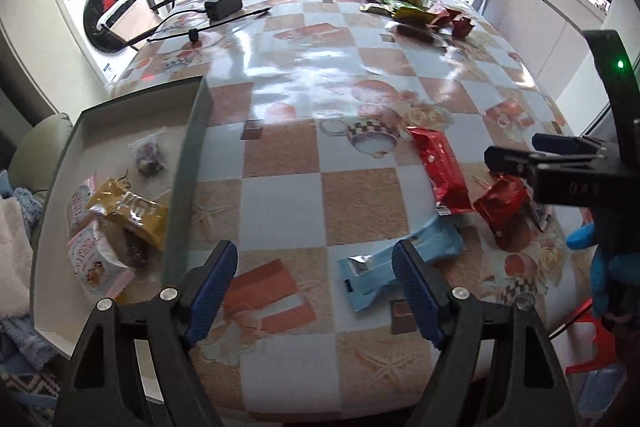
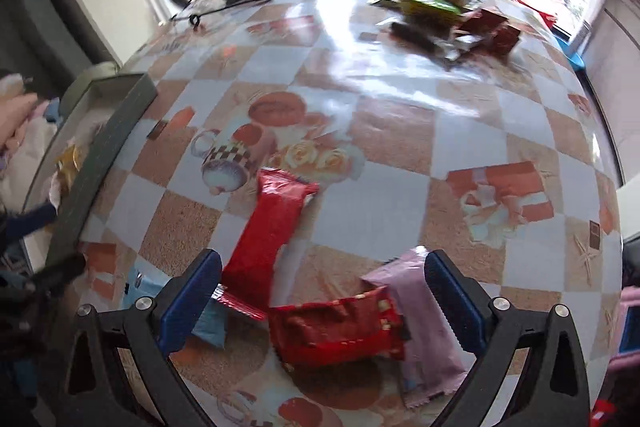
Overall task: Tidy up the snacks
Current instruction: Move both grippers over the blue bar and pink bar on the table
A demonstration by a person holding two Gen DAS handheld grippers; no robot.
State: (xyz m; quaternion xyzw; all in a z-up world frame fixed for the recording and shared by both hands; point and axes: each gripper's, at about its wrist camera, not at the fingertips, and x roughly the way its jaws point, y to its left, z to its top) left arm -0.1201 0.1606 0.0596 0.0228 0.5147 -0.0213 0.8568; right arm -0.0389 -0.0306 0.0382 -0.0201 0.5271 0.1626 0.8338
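The right gripper (image 2: 322,293), jaws spread and empty, hovers over one glossy red square snack packet (image 2: 336,327); one long red wrapper (image 2: 270,235) lies ahead-left, one pink wrapper (image 2: 424,323) underneath to the right. The left gripper (image 1: 314,281) gapes empty too.

Both wrist views low over table (image 1: 280,195), facing window; share long red packet (image 1: 440,171) (image 2: 272,227).

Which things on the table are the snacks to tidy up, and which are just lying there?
For the job:
long red packet
short red packet
pink packet
blue packet
far snack pile
tray

Just lying there:
black adapter
its cable
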